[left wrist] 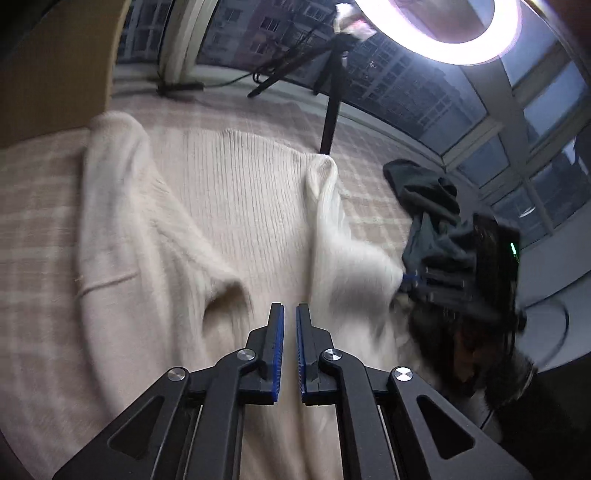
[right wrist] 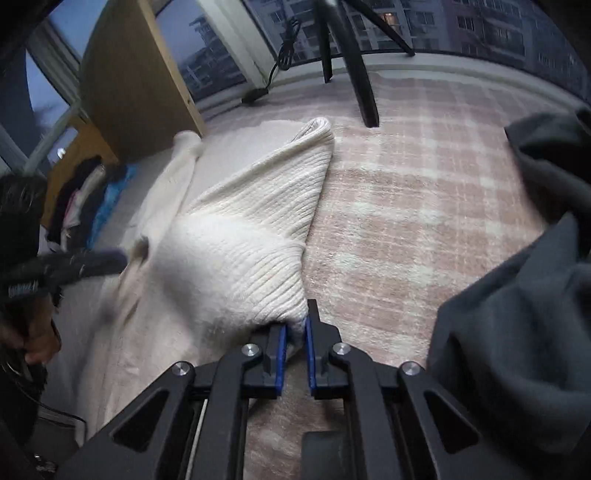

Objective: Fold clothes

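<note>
Covering the middle of the plaid rug, the cream ribbed sweater lies flat with one edge lifted at lower centre of the right view. The right gripper pinches that edge; its jaws are nearly closed on knit. The left gripper hovers empty, jaws slightly apart. The thin bite could slip, dropping the fold.

I'm working in a lived-in home, likely a high-rise flat's bedroom. A pink checked blanket spreads ahead of my grippers, windows beyond it show apartment blocks at dusk, a ring light glows overhead, and clothes are heaped far left by a wooden cabinet.
</note>
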